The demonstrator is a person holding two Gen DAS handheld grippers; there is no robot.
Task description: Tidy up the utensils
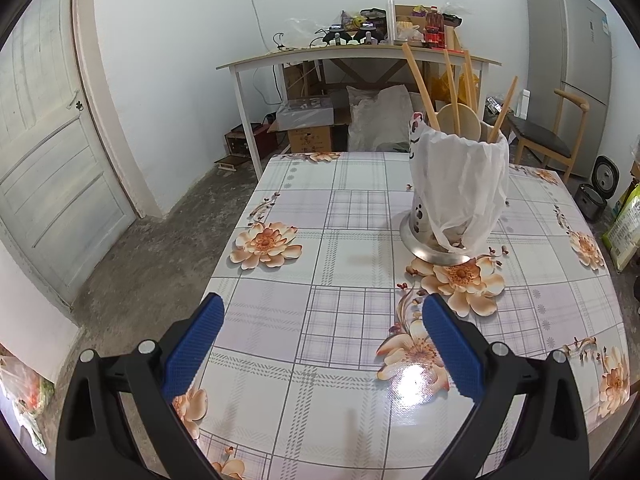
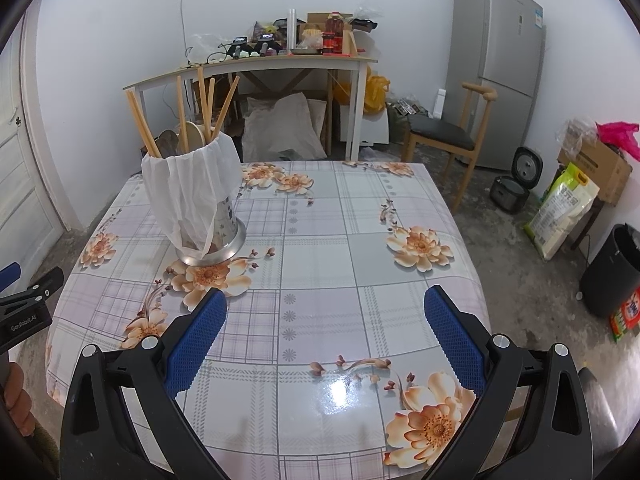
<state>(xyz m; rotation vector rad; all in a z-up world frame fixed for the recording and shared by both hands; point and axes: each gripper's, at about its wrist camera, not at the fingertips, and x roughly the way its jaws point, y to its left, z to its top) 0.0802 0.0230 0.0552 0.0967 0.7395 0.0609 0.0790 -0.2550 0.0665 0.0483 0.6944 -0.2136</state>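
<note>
Both wrist fisheyes are looking forward and down across the flowered table (image 1: 320, 240) toward the back wall. The left view is placing the utensil holder (image 1: 456, 196) right of centre; the right view is showing it (image 2: 200, 200) at left, slightly farther off.

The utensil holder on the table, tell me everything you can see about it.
The utensil holder is a shiny metal cup with holes in its wall and a flared base. It stands upright on the flowered tablecloth, partly on a printed flower. A thin white plastic bag is draped over its rim and covers most of its sides. Several wooden chopsticks and a few spoon-like utensils stick out of the top, leaning at different angles. Neither claw touches it.
</note>
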